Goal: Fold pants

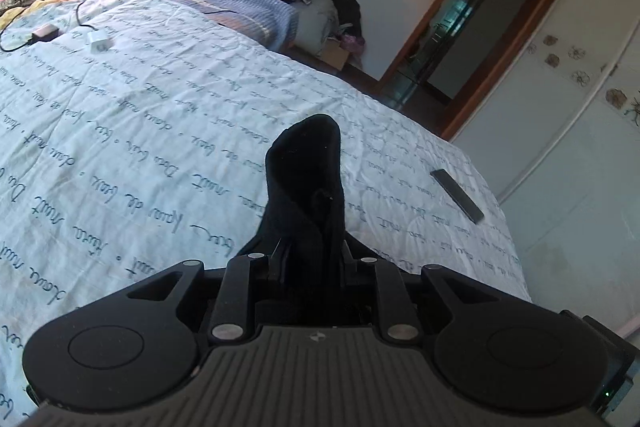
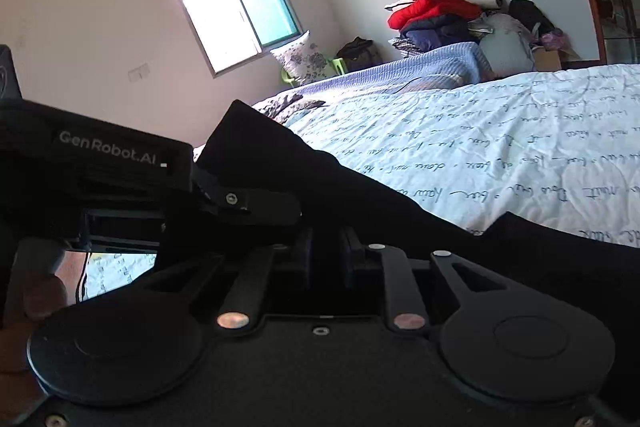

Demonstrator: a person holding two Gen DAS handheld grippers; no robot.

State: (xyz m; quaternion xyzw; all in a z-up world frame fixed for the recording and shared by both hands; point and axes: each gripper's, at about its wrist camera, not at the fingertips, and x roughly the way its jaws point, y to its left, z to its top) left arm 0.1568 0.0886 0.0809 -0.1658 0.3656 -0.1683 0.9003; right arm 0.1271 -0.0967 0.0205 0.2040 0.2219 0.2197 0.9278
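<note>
My left gripper squeezed tight on black pants; bunch of cloth sticks up past fingers, above bed. My right gripper pinched tight on pants too, cloth stretched across bed to right. Left gripper just beside mine. Phone near bed edge.

"GenRobot.AI" stands in pale letters on the black left tool, at the left of the right wrist view. The bedsheet carries rows of cursive script, not clearly readable.
</note>
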